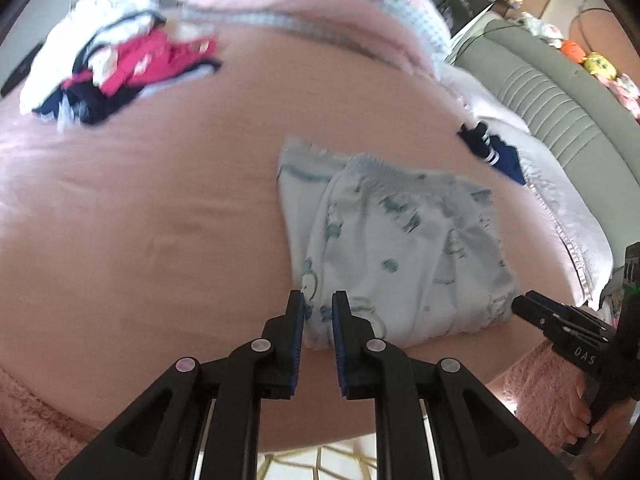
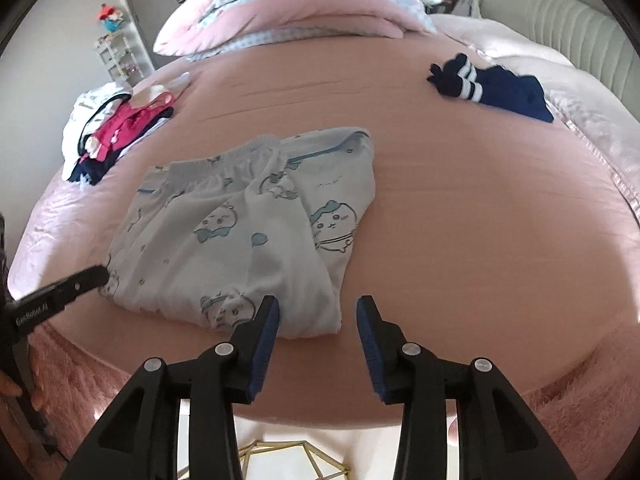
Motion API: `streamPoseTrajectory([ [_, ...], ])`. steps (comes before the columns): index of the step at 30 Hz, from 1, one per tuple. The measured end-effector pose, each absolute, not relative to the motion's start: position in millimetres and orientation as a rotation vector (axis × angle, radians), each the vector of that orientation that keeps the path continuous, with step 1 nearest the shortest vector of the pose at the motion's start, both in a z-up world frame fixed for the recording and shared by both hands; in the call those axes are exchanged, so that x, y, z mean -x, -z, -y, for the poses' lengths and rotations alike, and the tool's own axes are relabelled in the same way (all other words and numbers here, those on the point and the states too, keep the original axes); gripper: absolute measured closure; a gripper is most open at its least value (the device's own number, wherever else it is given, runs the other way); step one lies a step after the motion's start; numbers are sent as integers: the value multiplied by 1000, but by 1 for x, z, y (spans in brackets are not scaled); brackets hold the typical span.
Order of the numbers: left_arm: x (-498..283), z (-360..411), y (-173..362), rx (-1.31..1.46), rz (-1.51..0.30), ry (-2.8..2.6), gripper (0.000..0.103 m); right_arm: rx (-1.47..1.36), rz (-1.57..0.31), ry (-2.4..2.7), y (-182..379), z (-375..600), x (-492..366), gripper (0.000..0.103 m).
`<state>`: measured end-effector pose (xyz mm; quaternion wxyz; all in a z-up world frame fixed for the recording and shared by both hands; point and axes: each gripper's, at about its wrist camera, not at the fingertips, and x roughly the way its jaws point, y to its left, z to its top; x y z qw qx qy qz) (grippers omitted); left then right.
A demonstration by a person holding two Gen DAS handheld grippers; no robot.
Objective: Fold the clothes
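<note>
Pink bed (image 2: 460, 240) bears folded pajamas (image 2: 240, 232); left claw (image 1: 319, 312) and right claw (image 2: 318, 316) gape

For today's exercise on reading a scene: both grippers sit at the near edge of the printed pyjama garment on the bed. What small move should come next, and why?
Probably close the left gripper on the near hem of the light blue pyjama garment. Its fingers stand slightly apart around that edge, while the right gripper is wide open beside the garment's near corner, holding nothing.

Soft daylight, left-wrist view motion-blurred, right-wrist view sharp, both bulging with dark corners.
</note>
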<state>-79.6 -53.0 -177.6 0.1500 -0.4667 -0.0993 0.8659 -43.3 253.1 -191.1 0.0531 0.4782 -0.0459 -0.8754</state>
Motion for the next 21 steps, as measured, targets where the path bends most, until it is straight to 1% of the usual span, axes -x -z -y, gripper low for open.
streamPoseTrajectory([
  [3,80,37,176,1295,242,-2434,91,-1378,64,2641,185,-234,50,63],
  [6,87,7,189,1360,74,-2405,91,-1374,-82,2599,194,-208,60,63],
  [7,90,3,195,1392,25,-2414,91,-1404,-109,2608,202,-210,62,63],
  [10,95,10,198,1440,-22,-2461,92,-1459,-161,2645,214,-221,64,66],
  [11,96,13,196,1457,-116,-2525,92,-1462,-165,2663,215,-228,62,65],
  [12,96,17,196,1474,-211,-2589,91,-1461,-178,2683,215,-234,60,58],
  [13,99,27,198,1513,-262,-2651,91,-1458,-197,2705,214,-242,58,54],
  [14,104,43,202,1573,-210,-2682,91,-1468,-173,2709,215,-250,57,53],
  [16,108,71,198,1564,63,-2668,91,-1496,-109,2726,214,-261,58,53],
  [18,101,72,181,1432,117,-2685,92,-1481,-88,2745,206,-262,58,53],
  [21,91,49,170,1280,160,-2543,89,-1316,-34,2733,185,-253,47,53],
])
